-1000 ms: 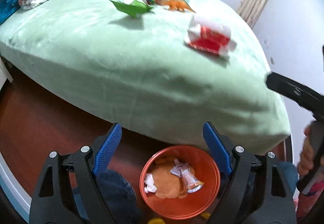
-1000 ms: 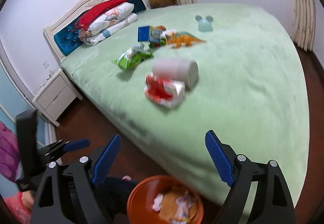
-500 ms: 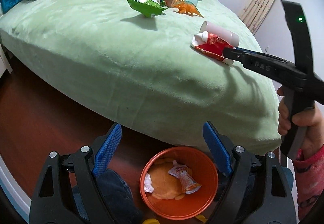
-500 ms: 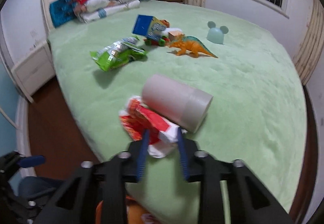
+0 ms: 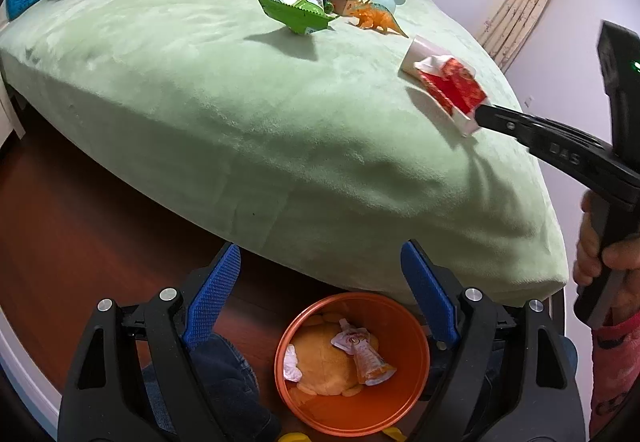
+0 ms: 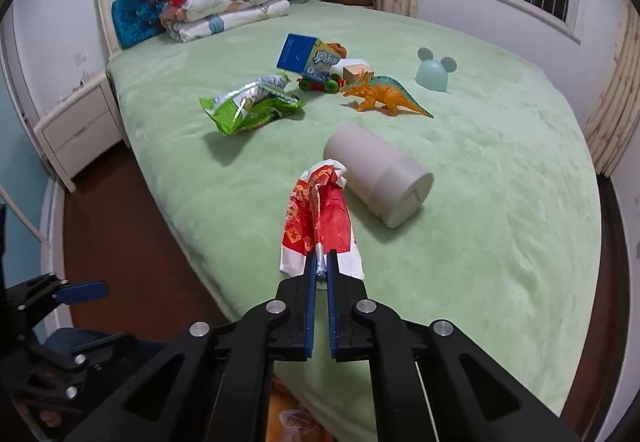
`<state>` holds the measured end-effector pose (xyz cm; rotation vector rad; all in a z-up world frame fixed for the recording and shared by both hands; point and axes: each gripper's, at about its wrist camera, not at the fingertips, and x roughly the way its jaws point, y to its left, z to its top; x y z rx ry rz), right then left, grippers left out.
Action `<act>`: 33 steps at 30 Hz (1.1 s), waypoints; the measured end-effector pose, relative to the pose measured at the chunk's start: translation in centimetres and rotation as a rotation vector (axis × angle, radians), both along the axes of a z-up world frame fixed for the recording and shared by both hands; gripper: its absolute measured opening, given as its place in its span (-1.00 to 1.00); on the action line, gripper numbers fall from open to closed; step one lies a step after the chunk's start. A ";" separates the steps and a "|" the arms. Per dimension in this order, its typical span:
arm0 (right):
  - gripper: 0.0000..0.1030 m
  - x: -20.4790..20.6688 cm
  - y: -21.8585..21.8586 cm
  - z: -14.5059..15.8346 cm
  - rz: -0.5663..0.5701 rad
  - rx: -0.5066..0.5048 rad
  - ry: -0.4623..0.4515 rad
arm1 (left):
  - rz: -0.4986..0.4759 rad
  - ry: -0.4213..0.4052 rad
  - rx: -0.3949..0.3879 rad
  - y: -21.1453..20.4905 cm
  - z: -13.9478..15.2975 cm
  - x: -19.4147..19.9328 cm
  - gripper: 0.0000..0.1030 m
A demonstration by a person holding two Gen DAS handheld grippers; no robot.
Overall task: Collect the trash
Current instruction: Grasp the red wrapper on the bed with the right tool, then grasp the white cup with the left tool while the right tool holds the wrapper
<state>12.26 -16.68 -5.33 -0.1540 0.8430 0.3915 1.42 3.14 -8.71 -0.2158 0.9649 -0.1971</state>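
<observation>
Right gripper [image 6: 321, 270] jaws just closed, pinching red-white wrapper [image 6: 320, 214]; left gripper [image 5: 320, 294] spread; next carry to orange bin [image 5: 352, 362].

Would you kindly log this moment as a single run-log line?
right gripper: jaws just closed, shut on red wrapper | left gripper: open over orange bin | green wrapper: on bed

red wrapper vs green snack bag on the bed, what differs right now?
1. The red wrapper is clamped at its near edge by the right gripper, whose jaws have just been closing; the green snack bag lies untouched.
2. The red wrapper sits near the bed's foot, against a grey cylinder; the green snack bag lies farther up, beside the toys.

Both are crumpled packaging not yet in the orange bin.
</observation>
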 end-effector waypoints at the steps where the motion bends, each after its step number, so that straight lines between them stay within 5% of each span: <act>1: -0.91 -0.4 -0.4 0.4 -0.004 0.023 -0.001 | 0.001 -0.001 0.000 0.0 0.1 0.0 0.56; 11: -0.91 -5.9 -6.6 4.5 -0.076 0.183 -0.075 | -0.067 -0.037 -0.012 -3.2 1.6 2.9 0.56; 18: -0.91 -10.1 -11.6 6.6 -0.154 0.234 -0.142 | -0.118 -0.010 -0.207 -7.5 3.7 8.7 0.56; 28: -0.91 -13.1 -15.8 5.5 -0.195 0.288 -0.141 | 0.143 0.189 -0.350 -10.1 3.3 18.9 0.56; 33: -0.91 -13.9 -16.3 4.2 -0.191 0.302 -0.116 | 0.231 0.284 -0.386 -10.2 1.5 20.0 0.56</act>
